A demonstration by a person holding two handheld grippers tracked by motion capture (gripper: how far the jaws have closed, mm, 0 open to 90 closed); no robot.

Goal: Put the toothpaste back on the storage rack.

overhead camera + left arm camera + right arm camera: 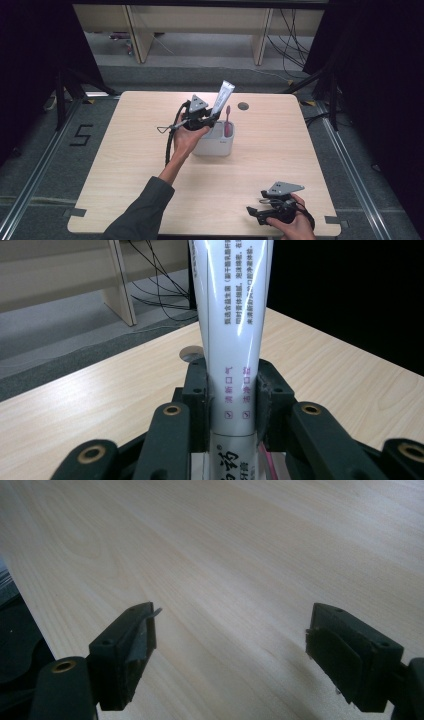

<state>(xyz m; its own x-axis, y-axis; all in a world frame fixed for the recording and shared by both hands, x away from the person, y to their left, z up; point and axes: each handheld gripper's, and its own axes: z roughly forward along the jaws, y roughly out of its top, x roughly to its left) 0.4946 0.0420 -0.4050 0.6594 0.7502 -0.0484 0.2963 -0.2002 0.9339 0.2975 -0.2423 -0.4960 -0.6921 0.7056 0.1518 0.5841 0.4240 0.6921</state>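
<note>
The white toothpaste tube (221, 98) stands tilted over the grey holder (215, 142), clamped between the pads of the left gripper (210, 117), its lower end at the holder's open top. The holder sits a little behind the tabletop's (130, 150) middle, nearer the far edge than the near one, with bare wood open on both sides out to the left and right edges. A red toothbrush (228, 122) stands upright in the holder's right part, just beside the tube. The right gripper (255, 214) rests by the near right corner, jaws spread wide with nothing between them.

In the left gripper view the tube (235, 330) carries rows of small Chinese print in purple and dark ink, too fine to read here.

The top is pale wood grain with a round cable port (243, 106) near the far edge; a "5" (81, 135) is marked on the grey floor at left
</note>
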